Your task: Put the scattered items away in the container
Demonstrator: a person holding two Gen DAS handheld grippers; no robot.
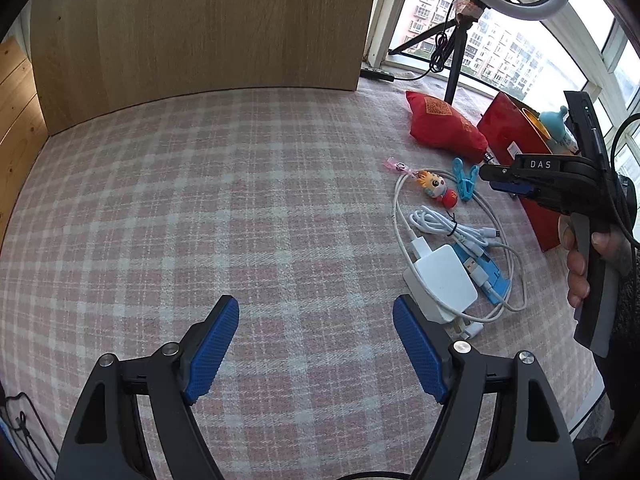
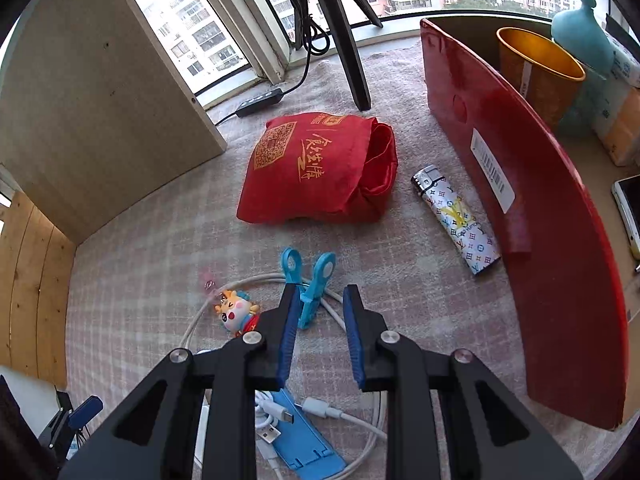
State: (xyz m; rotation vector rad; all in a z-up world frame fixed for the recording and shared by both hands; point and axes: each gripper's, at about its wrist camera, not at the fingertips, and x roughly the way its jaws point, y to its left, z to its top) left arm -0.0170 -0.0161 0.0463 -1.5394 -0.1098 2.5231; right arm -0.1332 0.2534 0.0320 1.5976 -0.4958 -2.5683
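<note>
On the checked cloth lie a blue clip (image 2: 310, 280), a small dragon toy (image 2: 236, 310), a patterned lighter (image 2: 456, 220), a folded red bag (image 2: 320, 168), white cables (image 1: 440, 224), a white charger (image 1: 444, 280) and a blue phone stand (image 2: 304, 440). The red box (image 2: 520, 184) stands to the right. My right gripper (image 2: 322, 292) hovers over the clip, its jaws narrowly apart with nothing pressed between them. It also shows in the left wrist view as the right gripper (image 1: 490, 178), held by a hand. My left gripper (image 1: 316, 344) is wide open over bare cloth, left of the charger.
A wooden panel (image 1: 200, 28) walls the back left. A ring-light tripod (image 2: 344, 40) and its inline cable switch (image 2: 260, 104) stand by the window. Inside the red box are a gold cup (image 2: 536, 68) and a teal bottle (image 2: 584, 36).
</note>
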